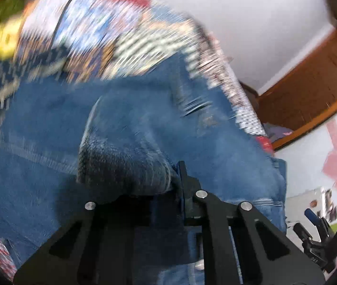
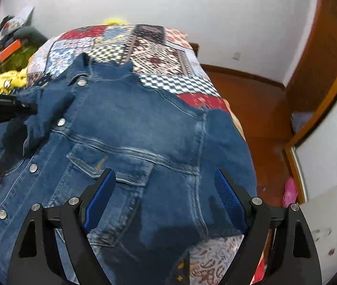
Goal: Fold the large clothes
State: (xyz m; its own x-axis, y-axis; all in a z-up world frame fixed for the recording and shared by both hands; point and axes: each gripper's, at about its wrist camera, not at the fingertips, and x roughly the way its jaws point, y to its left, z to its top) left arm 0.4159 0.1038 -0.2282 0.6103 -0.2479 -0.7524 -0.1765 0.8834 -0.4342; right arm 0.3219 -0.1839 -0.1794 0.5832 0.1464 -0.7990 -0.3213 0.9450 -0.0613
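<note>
A blue denim jacket (image 2: pixel 144 123) lies front up on the bed, with metal buttons down its left side and a chest pocket (image 2: pixel 114 163) near the middle. My right gripper (image 2: pixel 166 190) hangs open just above the pocket area, and its blue pads (image 2: pixel 102 197) hold nothing. At the left edge my left gripper (image 2: pixel 26 108) is shut on a bunched part of the jacket's sleeve (image 2: pixel 42 109). The left wrist view is blurred. There my left gripper (image 1: pixel 180 178) pinches a fold of the denim jacket (image 1: pixel 125 161), and the right gripper (image 1: pixel 308 223) shows at the lower right.
A patchwork bedspread (image 2: pixel 154 54) covers the bed under the jacket. Yellow cloth (image 2: pixel 9 80) and a green bundle (image 2: pixel 19 57) lie at the bed's far left. To the right are a wooden floor (image 2: pixel 251 99), a wooden door frame (image 2: pixel 322 71) and a pink object (image 2: pixel 289 190).
</note>
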